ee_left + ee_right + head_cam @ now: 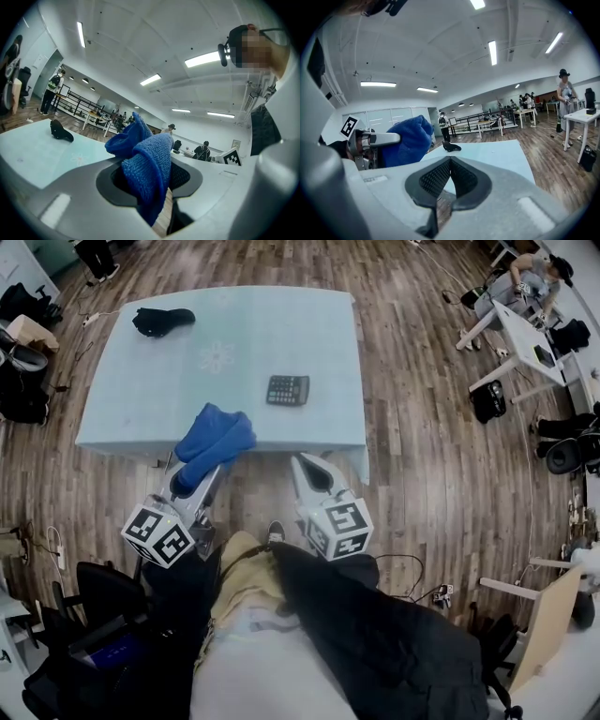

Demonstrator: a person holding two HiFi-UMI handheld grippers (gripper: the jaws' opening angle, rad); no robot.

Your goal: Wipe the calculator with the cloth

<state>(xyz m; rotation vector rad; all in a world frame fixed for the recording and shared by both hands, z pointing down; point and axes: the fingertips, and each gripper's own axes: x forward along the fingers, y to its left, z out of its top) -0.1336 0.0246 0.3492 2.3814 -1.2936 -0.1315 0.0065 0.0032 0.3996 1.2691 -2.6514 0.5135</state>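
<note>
A dark calculator [288,390] lies flat on the pale blue table [141,381], toward its near right part. My left gripper [192,474] is shut on a blue cloth [215,441], which bunches out past the jaws over the table's near edge. The cloth [143,161] fills the jaws in the left gripper view. My right gripper [317,476] hangs just off the table's near edge, jaws shut with nothing between them [449,180]. The cloth [405,140] shows at the left of the right gripper view. Neither gripper view shows the calculator.
A black item [161,321] lies at the table's far left, also the black item [451,147] in the right gripper view. Wooden floor surrounds the table. White desks with a seated person [525,282] stand at far right; bags and chairs crowd the left edge.
</note>
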